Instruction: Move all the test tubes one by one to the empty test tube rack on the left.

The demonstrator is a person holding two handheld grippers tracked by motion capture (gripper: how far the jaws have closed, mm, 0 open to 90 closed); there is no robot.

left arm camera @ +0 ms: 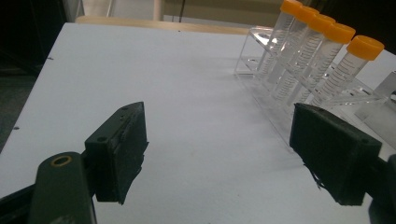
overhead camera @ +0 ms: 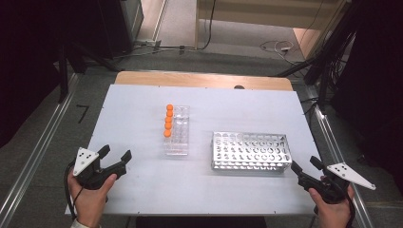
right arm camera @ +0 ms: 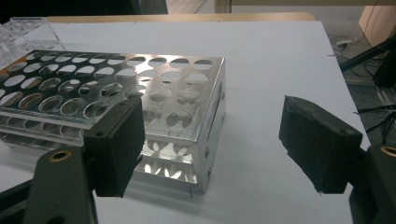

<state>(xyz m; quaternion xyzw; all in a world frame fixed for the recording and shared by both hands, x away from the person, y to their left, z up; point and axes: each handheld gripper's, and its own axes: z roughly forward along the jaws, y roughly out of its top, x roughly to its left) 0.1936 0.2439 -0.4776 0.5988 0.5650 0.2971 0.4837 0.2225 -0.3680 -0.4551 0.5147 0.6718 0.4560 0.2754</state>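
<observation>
Left tool (overhead camera: pixel 115 158): jaws wide, nothing between them, low over the desk (overhead camera: pixel 142 102) near its front left corner, aimed at the five orange-capped tubes (overhead camera: pixel 168 120) standing in the clear rack (overhead camera: pixel 177 130) mid-desk. Right tool (overhead camera: pixel 305 170): jaws likewise wide and empty, just off the end of the metal rack (overhead camera: pixel 250 151), which has no tubes in it. Step judged: approach before a first pick; next move calls for the left tool to close on the nearest tube below its cap, with bare desk between and the front edge close under both hands.

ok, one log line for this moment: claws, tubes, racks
left claw: open, empty | right claw: open, empty | orange-capped tubes: five in clear rack | metal rack: empty
</observation>
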